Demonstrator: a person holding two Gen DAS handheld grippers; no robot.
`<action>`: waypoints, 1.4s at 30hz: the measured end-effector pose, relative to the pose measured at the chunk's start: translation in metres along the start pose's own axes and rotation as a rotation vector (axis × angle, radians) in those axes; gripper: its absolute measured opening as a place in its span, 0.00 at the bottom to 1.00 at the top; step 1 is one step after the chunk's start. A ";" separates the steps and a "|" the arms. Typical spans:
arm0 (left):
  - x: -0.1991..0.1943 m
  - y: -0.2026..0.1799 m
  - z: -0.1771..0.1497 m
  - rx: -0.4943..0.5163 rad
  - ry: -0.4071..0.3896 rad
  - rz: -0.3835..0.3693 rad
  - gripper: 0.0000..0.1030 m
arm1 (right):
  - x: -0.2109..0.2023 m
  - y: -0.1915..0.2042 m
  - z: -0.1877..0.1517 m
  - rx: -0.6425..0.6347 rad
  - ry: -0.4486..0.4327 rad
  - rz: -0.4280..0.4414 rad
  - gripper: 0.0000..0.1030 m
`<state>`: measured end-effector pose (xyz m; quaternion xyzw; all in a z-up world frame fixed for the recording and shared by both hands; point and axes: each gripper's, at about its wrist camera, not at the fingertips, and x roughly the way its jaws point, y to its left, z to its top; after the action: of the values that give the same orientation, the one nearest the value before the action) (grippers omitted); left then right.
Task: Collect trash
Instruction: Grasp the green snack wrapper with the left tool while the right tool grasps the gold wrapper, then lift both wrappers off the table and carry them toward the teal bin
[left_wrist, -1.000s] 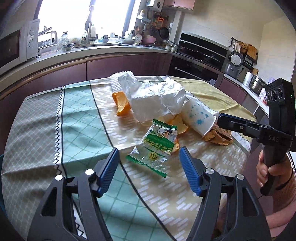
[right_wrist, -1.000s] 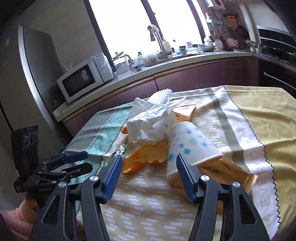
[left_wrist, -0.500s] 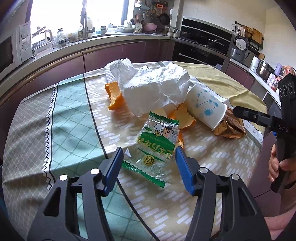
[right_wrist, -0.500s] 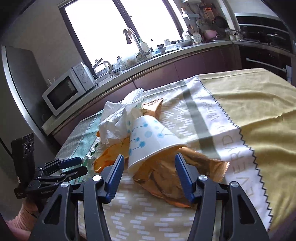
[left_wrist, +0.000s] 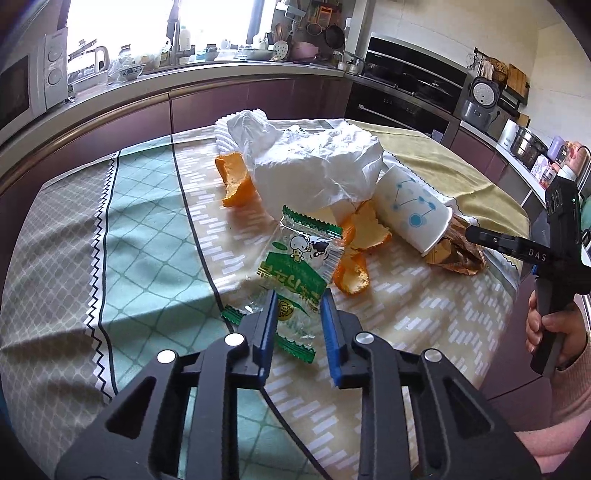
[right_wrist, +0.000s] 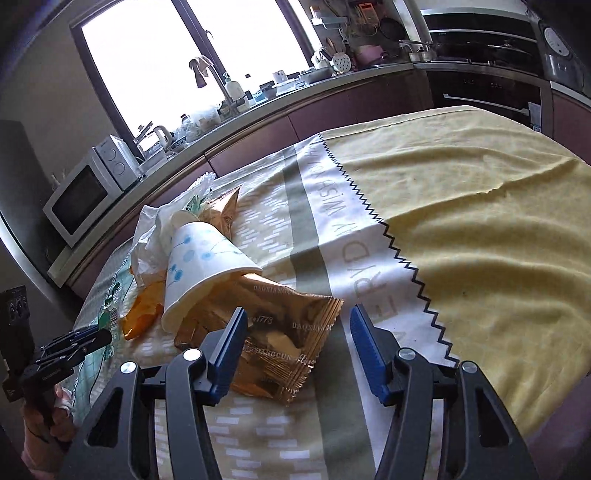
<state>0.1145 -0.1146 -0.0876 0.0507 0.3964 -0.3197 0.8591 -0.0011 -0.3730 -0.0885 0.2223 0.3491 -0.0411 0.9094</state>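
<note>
A pile of trash lies on the table: a green and clear snack wrapper, orange peels, crumpled white paper, a white paper cup on its side and a gold foil wrapper. My left gripper has its blue pads closed in around the near end of the green wrapper, which lies on the cloth. My right gripper is open, its left pad over the gold wrapper, with the cup just beyond.
The table wears a patterned cloth and a yellow cloth. A kitchen counter with a microwave, sink and oven runs behind the table. The table's right edge is near the right gripper's handle.
My left gripper moved forward and its jaws narrowed around the green wrapper. My right gripper moved forward and right, from the cup to the gold wrapper, staying open.
</note>
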 end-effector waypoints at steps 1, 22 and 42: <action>-0.001 0.001 -0.001 -0.003 -0.001 -0.002 0.17 | 0.001 -0.001 -0.001 0.008 0.011 0.018 0.35; -0.059 0.033 -0.014 -0.075 -0.097 -0.010 0.05 | -0.069 0.027 -0.002 -0.039 -0.040 0.259 0.02; -0.152 0.087 -0.047 -0.168 -0.235 -0.018 0.04 | -0.035 0.177 0.003 -0.246 0.021 0.549 0.02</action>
<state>0.0623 0.0470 -0.0257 -0.0627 0.3192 -0.2966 0.8979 0.0144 -0.2185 0.0025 0.1972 0.2876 0.2512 0.9029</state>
